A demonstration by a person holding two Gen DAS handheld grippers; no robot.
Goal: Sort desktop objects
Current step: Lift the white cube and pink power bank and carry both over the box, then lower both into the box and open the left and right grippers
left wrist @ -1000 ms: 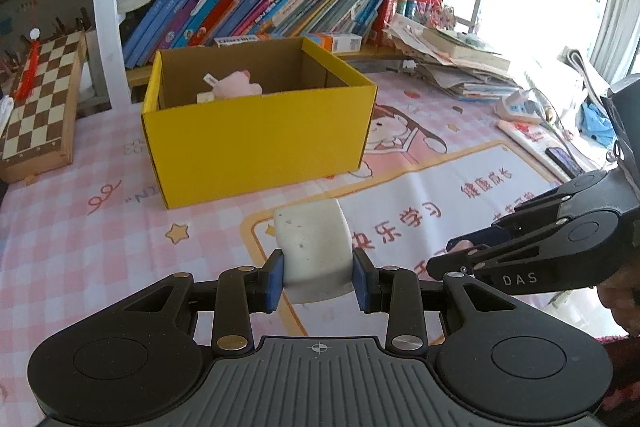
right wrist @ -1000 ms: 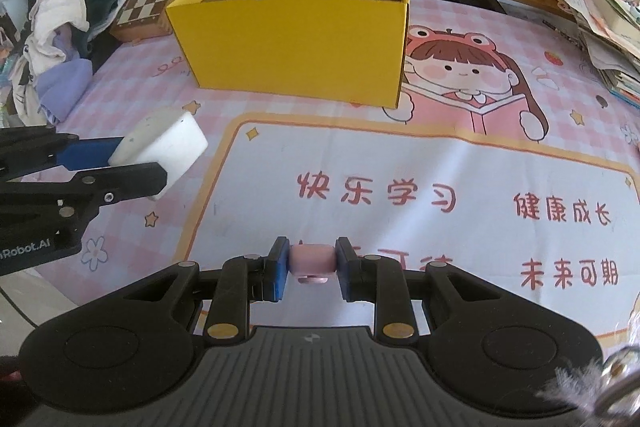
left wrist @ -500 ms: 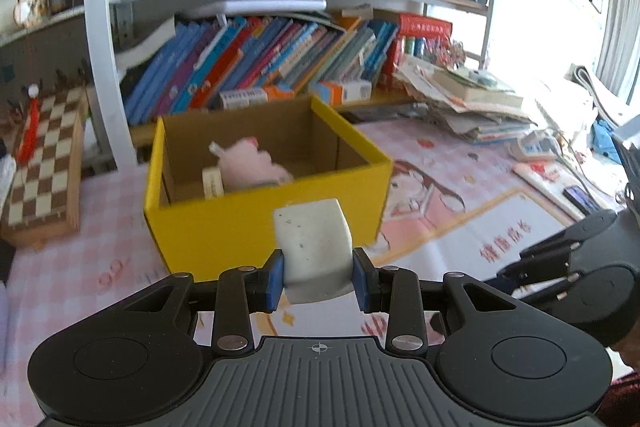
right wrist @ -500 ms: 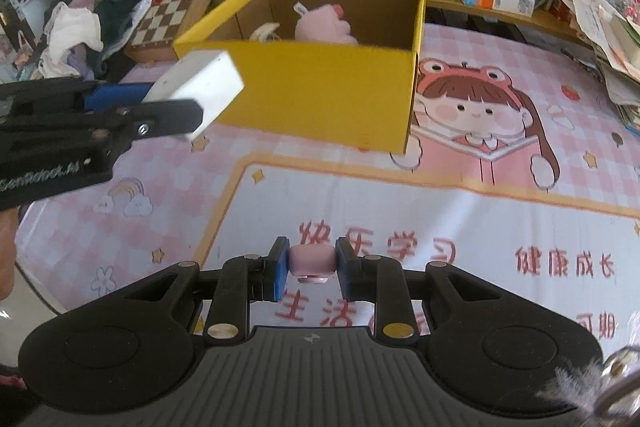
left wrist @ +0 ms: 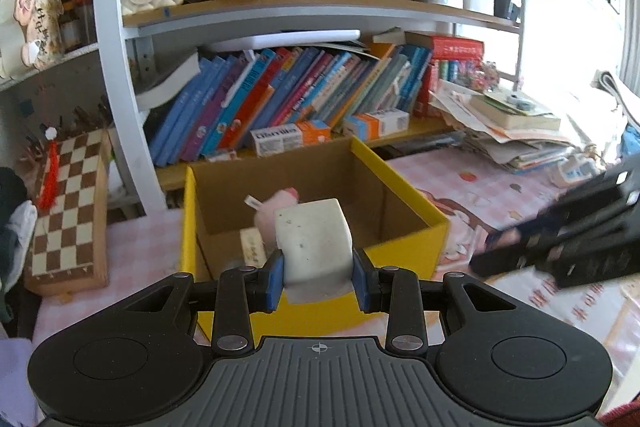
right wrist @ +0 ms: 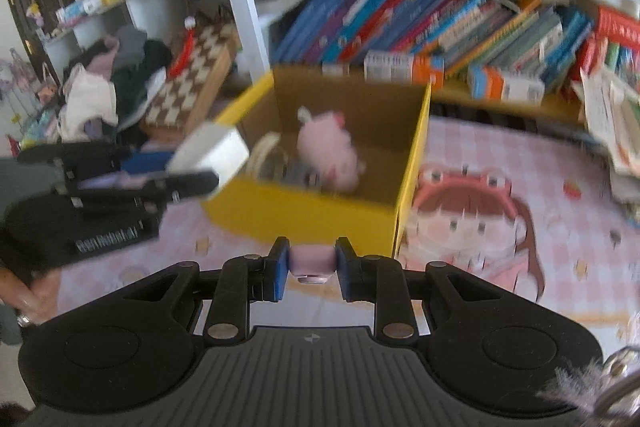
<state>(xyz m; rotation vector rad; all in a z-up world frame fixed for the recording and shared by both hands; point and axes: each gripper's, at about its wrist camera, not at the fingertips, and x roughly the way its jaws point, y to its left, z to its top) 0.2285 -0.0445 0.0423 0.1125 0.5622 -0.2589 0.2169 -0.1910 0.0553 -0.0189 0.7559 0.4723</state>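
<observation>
White block (left wrist: 314, 241) is sitting clamped in the left gripper (left wrist: 319, 277), tilting down over the yellow box (left wrist: 400, 187). Right gripper (right wrist: 310, 269) is pinching a small pink piece (right wrist: 312, 259), possibly an eraser, angling down just short of the box.

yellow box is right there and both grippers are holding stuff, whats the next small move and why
Probably carry the left gripper a little further forward, then open it. Its pads clamp the white block, which sits at the near wall of the yellow box, not clearly past it. The right gripper, shut on a small pink piece, is short of the box and can follow.
</observation>
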